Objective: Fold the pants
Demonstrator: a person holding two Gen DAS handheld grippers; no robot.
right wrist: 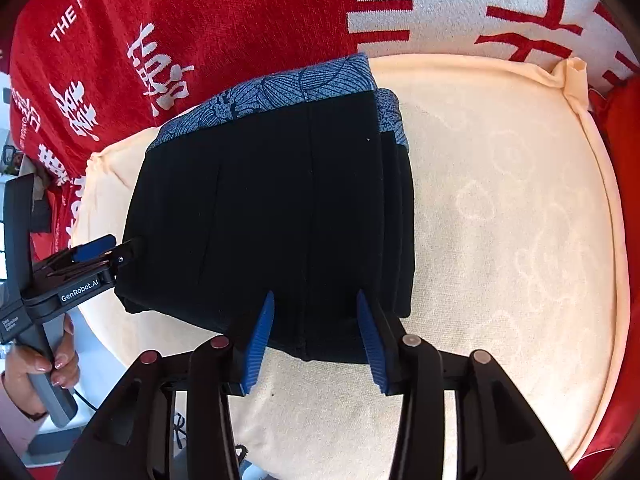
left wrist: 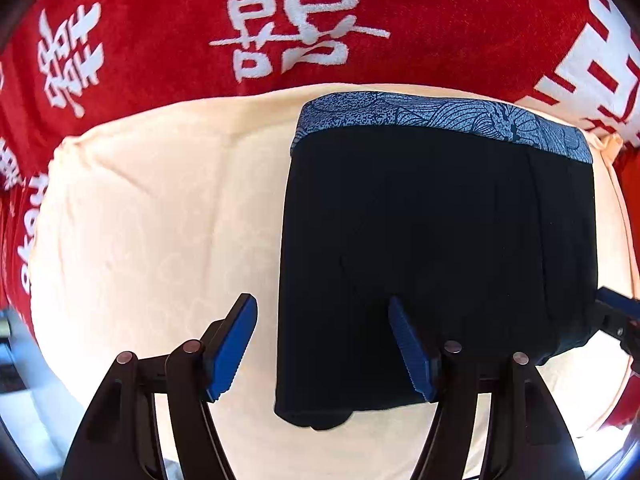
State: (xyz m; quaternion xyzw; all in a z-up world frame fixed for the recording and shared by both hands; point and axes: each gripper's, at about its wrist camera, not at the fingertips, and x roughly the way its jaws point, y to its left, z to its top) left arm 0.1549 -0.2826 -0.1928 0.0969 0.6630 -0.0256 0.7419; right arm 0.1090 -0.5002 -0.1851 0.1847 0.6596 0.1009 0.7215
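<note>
Bright, even daylight fills both views. Fisheye bending curves the edges, with dark vignette at the corners. The black pants (left wrist: 436, 248) lose detail; the cream cushion (right wrist: 512, 208) nearly overexposes.
</note>
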